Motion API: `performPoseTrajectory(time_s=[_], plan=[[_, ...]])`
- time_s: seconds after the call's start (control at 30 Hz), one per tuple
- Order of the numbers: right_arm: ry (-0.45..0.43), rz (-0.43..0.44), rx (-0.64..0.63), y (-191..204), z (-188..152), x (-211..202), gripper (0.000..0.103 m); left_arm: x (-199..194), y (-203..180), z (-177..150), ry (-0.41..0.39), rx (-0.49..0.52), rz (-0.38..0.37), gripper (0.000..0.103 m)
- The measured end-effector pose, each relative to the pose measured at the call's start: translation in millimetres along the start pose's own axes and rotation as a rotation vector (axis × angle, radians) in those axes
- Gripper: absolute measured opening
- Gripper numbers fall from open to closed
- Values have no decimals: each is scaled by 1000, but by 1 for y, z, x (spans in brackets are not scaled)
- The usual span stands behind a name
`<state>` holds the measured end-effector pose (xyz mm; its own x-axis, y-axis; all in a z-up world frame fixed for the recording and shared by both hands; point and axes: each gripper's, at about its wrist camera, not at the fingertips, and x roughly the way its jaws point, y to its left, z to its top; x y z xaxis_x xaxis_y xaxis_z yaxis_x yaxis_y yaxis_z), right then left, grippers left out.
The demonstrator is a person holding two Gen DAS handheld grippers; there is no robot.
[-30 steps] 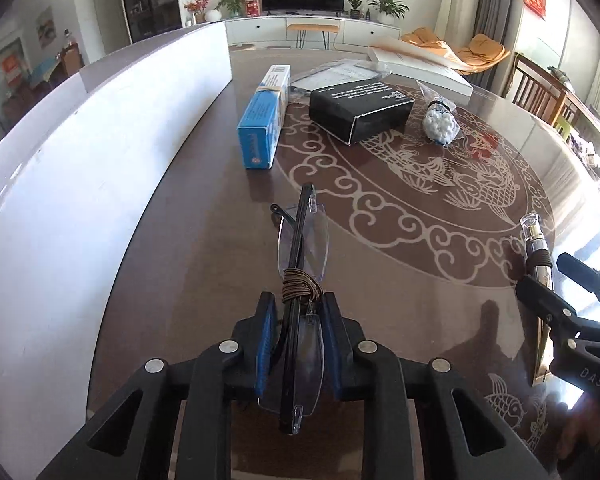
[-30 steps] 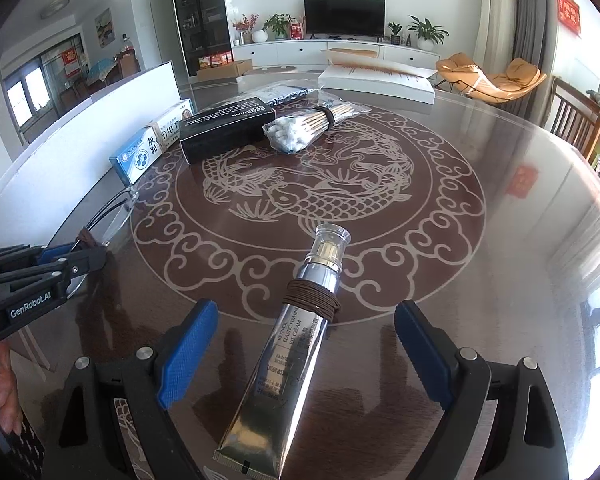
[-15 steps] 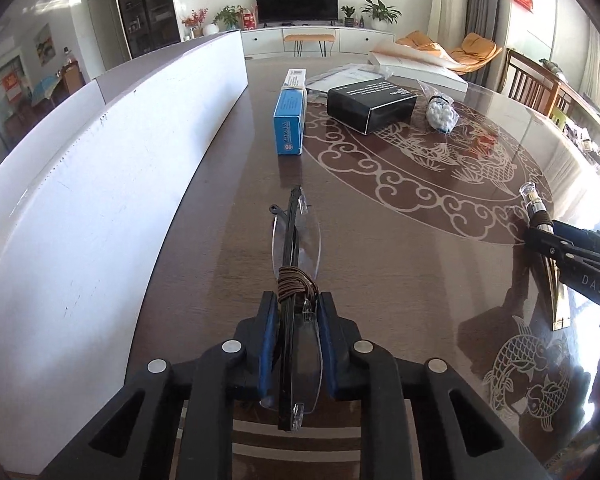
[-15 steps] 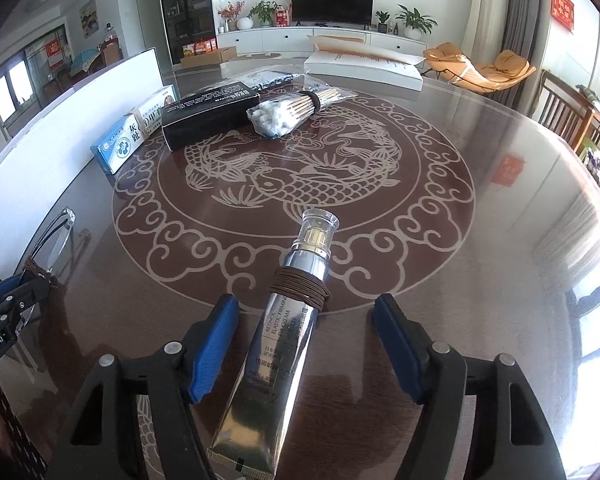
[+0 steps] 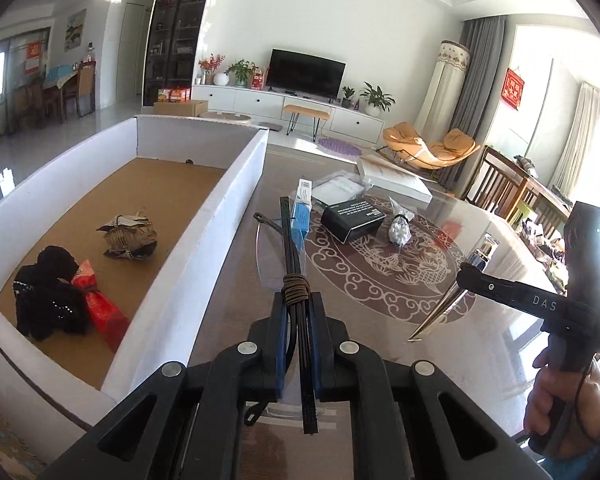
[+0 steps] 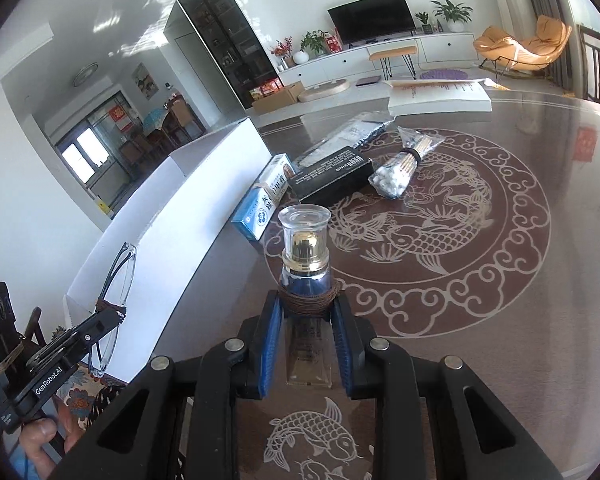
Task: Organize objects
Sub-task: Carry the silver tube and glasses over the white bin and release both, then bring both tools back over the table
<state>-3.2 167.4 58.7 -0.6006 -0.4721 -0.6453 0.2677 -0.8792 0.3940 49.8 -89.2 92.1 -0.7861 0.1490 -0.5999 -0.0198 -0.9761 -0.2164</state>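
My left gripper (image 5: 298, 312) is shut on folded rimless glasses (image 5: 290, 240), held raised above the table beside the white box (image 5: 204, 256); they also show in the right wrist view (image 6: 118, 276). My right gripper (image 6: 304, 312) is shut on a silver cream tube (image 6: 305, 264) with a clear cap, lifted off the table; the tube also shows in the left wrist view (image 5: 456, 280). The box is open, with a brown floor. It holds a black cloth item (image 5: 48, 300), a red packet (image 5: 100, 308) and a patterned bundle (image 5: 130, 234).
On the patterned table (image 6: 500, 320) lie a blue-white carton (image 6: 266, 200), a black box (image 6: 332, 176), a bag of cotton swabs (image 6: 400, 168), a clear plastic sleeve (image 6: 348, 136) and a flat white box (image 6: 440, 96). Wooden chairs (image 5: 512, 192) stand at the right.
Both grippers have risen off the table. The right gripper has shut on the tube and lifted it. The left gripper has lifted the glasses high enough for the box's inside to show.
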Motion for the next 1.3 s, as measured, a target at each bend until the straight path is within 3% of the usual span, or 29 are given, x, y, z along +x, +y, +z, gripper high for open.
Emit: performPoseTrajectory(time_s=[0.17,0.3,0.43,0.53,0.57,0.6,0.63,0.67,0.73,0.87,0.97,1.1,1.2,1.3], plan=[[-63,144,-78,76,33,-8,26,-47,56,34,-90,-81,37,9],[-53,296,-135,149,58,1,26,-56,114,54,-95,-119,143,9],[55,401,-191,218,63,33,26,-41,159,56,-25,-125,217,9],[180,372,-230,256,53,78,29,-18,179,52,44,-109,281,13],[223,349,-254,266,48,97,41,-6,184,51,76,-100,313,26],[254,325,-260,273,44,115,60,4,189,50,113,-94,353,39],[260,297,-253,276,43,129,69,11,192,48,139,-87,386,68],[246,274,-247,277,43,136,73,14,192,46,140,-75,412,78],[188,251,-252,274,45,136,74,10,187,44,111,-38,432,78],[-14,160,-333,250,44,99,103,1,169,37,73,-13,436,83],[-115,17,-417,216,35,80,103,-3,138,35,53,2,369,83],[-54,-182,-462,140,14,84,103,-13,66,29,32,65,193,83],[47,-301,-436,69,-3,91,103,-15,5,17,37,140,50,100],[137,-386,-374,8,-17,92,103,7,-48,0,90,212,-75,103]])
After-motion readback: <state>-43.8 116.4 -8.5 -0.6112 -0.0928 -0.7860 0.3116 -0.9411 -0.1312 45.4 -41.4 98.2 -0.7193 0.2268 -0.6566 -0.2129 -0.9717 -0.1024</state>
